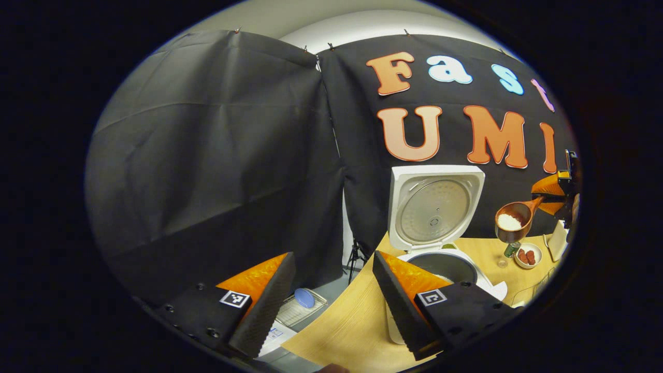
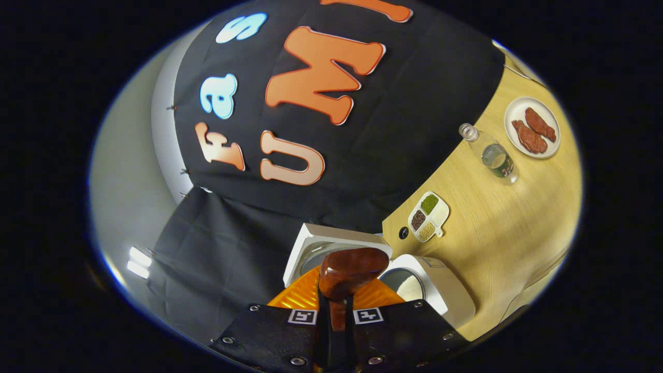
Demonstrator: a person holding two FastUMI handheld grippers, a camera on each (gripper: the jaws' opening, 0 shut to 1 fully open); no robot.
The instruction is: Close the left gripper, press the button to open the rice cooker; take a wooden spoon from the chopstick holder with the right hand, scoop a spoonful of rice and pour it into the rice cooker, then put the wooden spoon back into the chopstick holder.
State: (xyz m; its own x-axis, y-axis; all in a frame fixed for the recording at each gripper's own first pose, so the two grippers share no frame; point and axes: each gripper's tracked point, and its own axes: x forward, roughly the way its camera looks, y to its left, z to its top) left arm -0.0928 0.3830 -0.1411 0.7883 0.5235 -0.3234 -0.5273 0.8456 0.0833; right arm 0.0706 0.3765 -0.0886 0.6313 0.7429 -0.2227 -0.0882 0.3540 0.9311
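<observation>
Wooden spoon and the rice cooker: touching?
Apart. In the left gripper view the wooden spoon, loaded with rice, hangs in the air right of the rice cooker, with wall and table showing between them.

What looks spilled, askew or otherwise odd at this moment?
Nothing stands out. The rice cooker stands open, the wooden spoon in the right gripper holds its rice, and no grains show on the table.
</observation>
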